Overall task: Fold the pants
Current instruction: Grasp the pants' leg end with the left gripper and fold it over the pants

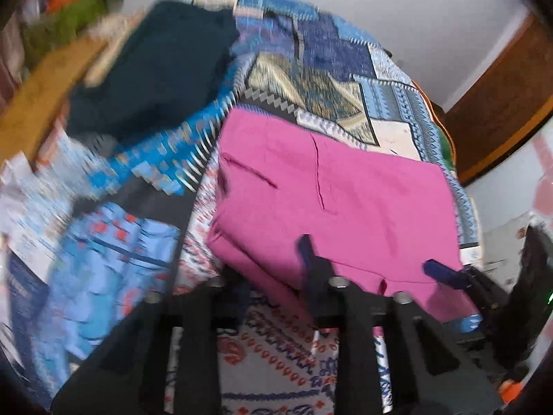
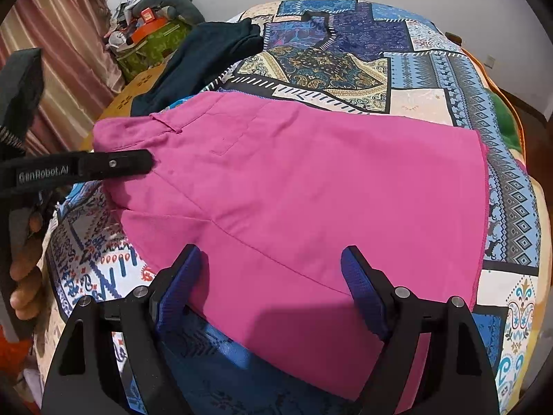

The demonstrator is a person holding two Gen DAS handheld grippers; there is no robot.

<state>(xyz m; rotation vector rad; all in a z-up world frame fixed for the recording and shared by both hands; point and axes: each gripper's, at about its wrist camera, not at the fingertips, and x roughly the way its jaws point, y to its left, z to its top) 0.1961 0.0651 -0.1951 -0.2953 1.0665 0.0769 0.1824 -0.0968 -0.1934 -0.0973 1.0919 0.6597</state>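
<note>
Nearest in the right wrist view, the right gripper (image 2: 273, 290) is hanging released, its two blue-padded fingers (image 2: 179, 287) standing wide on either side of the near hem. To my eye it is waiting there to take that hem for the next fold.

Under it, the one pair of magenta woven-cloth pants (image 2: 293, 190) is lying flat on the blue patchwork-print bedspread (image 2: 501, 207), probably spread flat like that to keep the creases straight.

At the cloth's left edge, the left gripper (image 2: 138, 162) is coming in flat over the waist end. In its own blurred view, the left gripper (image 1: 276, 269) looks clenched on that edge, with one finger on top and the other beneath. This looks like a pinch for lifting that side over.

A person's hand (image 2: 24, 276) is showing at the far left of the frame.

Farther back, one dark navy garment (image 2: 207, 55) is lying in a heap, set aside. Beyond it, one green patterned box (image 2: 152, 45) is carrying clutter.

The count is two grippers, one pair of pants, one spare garment and one box.
</note>
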